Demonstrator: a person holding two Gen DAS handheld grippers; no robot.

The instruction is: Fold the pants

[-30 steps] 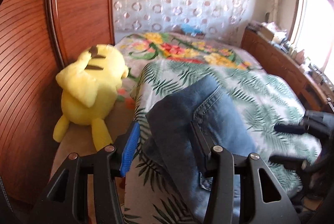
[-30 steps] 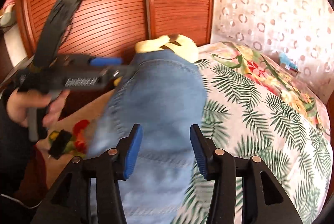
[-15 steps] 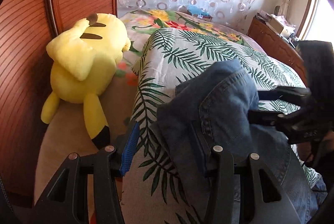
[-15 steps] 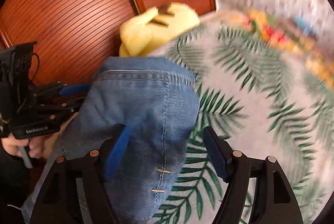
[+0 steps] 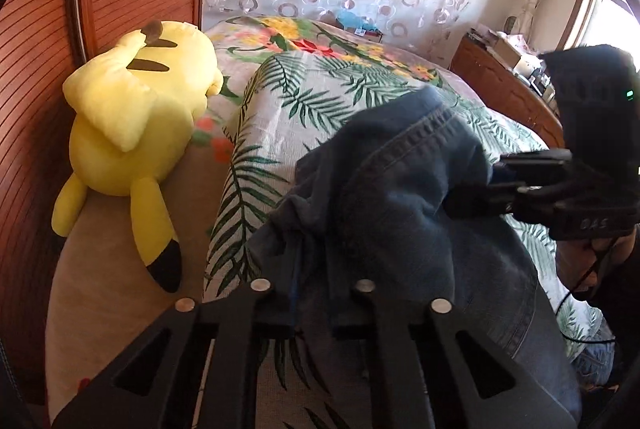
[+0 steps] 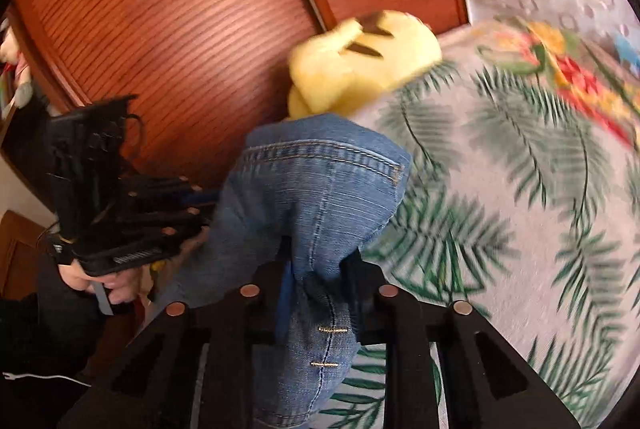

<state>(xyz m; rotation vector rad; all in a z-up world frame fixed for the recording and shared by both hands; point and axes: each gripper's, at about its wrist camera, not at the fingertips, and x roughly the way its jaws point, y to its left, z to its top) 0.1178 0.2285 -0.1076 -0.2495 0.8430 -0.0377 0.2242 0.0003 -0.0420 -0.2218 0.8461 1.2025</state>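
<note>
Both black two-finger grippers pinch the blue denim pants (image 5: 400, 197), their jaws having just been closing onto the cloth. Seen from its own camera, the left gripper (image 5: 312, 269) has its fingers pressed nearly together with a bunched fold of denim caught between them; the right gripper (image 6: 316, 277) clamps a seamed ridge of the same fabric, its blue pad (image 6: 285, 299) against the cloth. Held up between the two, the pants rise in a hump over the near part of a bed covered by a white spread printed with green palm leaves (image 5: 280, 117). Beside the bed's edge a yellow plush toy (image 5: 136, 133) lies against a reddish-brown ribbed wooden wardrobe (image 6: 180, 29).
</note>
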